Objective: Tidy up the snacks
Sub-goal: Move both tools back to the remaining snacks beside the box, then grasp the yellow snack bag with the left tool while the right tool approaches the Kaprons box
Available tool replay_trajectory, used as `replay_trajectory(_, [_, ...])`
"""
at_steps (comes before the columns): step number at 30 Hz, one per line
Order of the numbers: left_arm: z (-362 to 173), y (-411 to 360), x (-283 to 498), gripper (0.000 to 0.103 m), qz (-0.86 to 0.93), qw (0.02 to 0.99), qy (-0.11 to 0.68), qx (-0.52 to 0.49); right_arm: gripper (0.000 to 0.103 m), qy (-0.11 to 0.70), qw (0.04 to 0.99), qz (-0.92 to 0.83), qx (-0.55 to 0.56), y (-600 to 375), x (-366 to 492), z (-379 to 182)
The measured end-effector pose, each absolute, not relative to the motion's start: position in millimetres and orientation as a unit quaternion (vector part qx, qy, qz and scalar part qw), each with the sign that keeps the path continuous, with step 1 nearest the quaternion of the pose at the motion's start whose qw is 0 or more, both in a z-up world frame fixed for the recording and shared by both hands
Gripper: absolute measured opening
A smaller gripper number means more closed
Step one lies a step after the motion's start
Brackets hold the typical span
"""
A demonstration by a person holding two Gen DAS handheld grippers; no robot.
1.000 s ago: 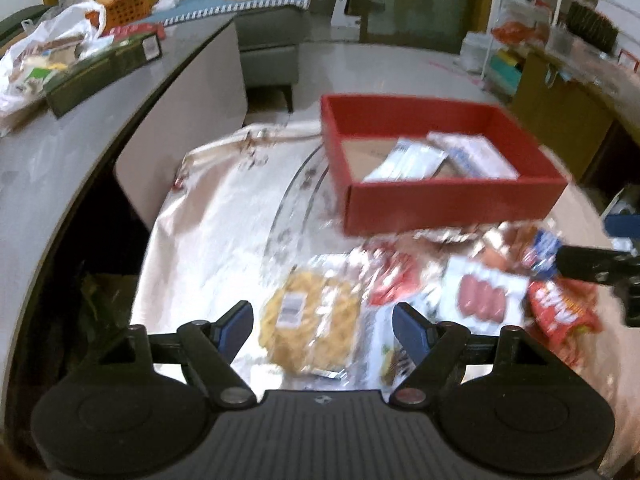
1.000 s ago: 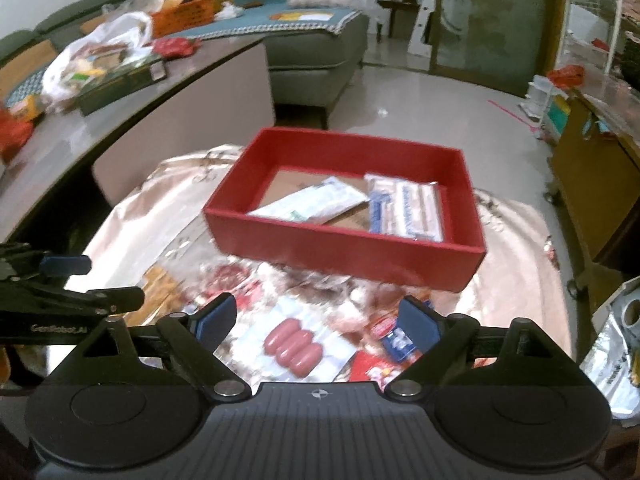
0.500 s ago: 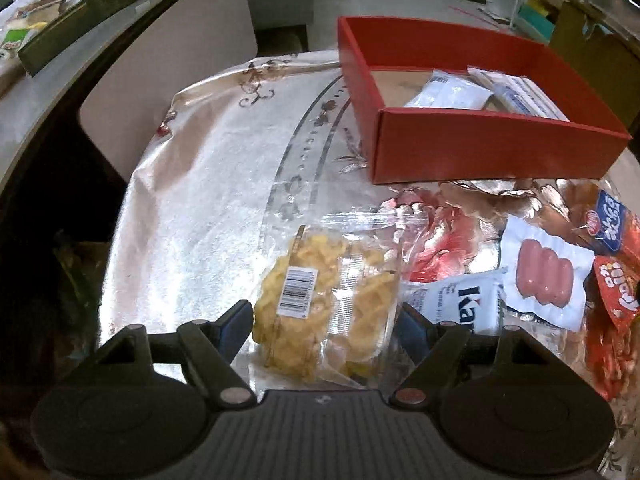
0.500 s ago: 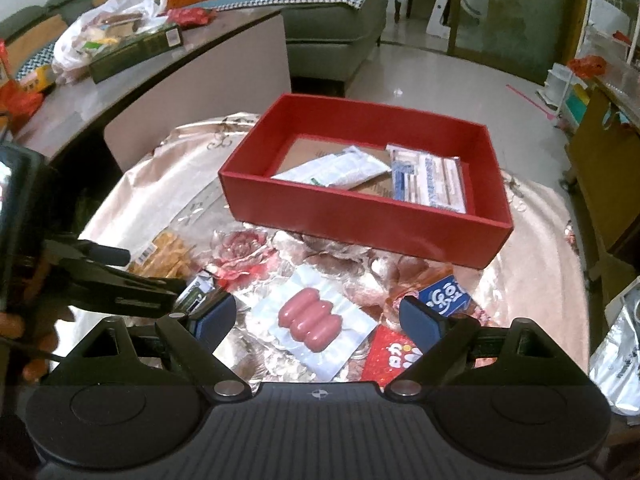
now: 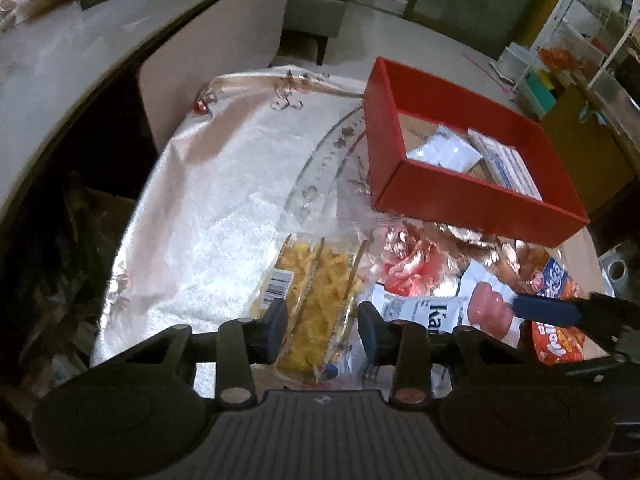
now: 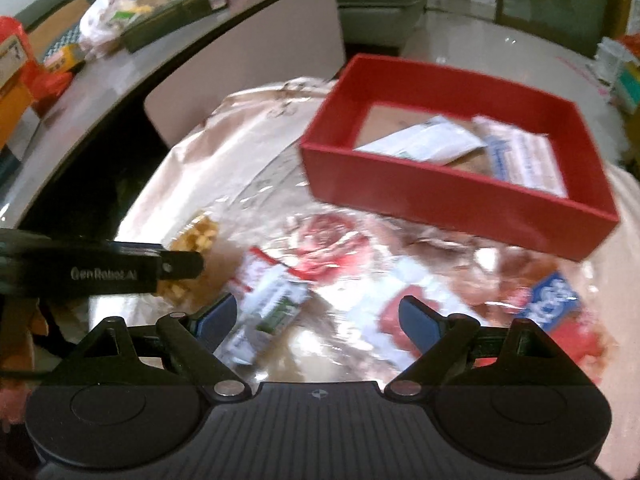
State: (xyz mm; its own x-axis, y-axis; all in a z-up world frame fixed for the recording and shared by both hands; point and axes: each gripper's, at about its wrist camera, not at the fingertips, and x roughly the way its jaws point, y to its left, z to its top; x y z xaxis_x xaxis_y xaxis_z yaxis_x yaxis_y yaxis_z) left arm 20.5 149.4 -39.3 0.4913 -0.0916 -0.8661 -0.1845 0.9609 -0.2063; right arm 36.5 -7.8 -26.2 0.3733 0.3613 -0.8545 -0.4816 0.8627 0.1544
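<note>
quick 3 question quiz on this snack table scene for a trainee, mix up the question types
1. True or false: the red box is empty.
2. Which pack lies between the fingers of the left gripper?
A. the pink sausage pack
B. the clear bag of yellow snacks
C. the blue packet
3. Fill in: the right gripper hangs over the packs on the shiny tablecloth with its jaws ____.

Key
1. False: white packets already lie in it.
2. B; the jaws are closing on that bag, which is bent up between the pads.
3. Open; nothing is gripped.
</note>
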Motion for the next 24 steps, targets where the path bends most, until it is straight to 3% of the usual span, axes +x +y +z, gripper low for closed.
replay_trajectory(3, [-42,154,25,0.041,0.032,0.847,0.51,-0.145,0.077,0.508,0.82,0.258,-0.065,5,42,-39])
replay_trajectory(5, [-48,157,27,0.049,0.037,0.841,0.52,-0.147,0.056,0.522,0.807,0.271,-0.055,9,46,-47])
replay_trajectory(9, [-53,156,28,0.052,0.04,0.837,0.527,-0.14,0.051,0.515,0.805,0.282,-0.084,18,43,-53])
replay_trajectory(11, [-55,157,30,0.056,0.043,0.837,0.527,-0.142,0.043,0.52,0.8,0.291,-0.078,17,46,-54])
replay_trajectory(15, [-61,159,34,0.061,0.042,0.833,0.53,-0.152,0.041,0.527,0.794,0.296,-0.061,11,50,-54])
replay_trajectory(19, [-59,157,33,0.055,0.044,0.836,0.526,-0.149,0.039,0.524,0.795,0.302,-0.048,1,50,-44])
replay_trajectory(24, [-47,163,31,0.039,0.041,0.842,0.512,-0.165,0.037,0.507,0.809,0.298,-0.005,-25,54,-23])
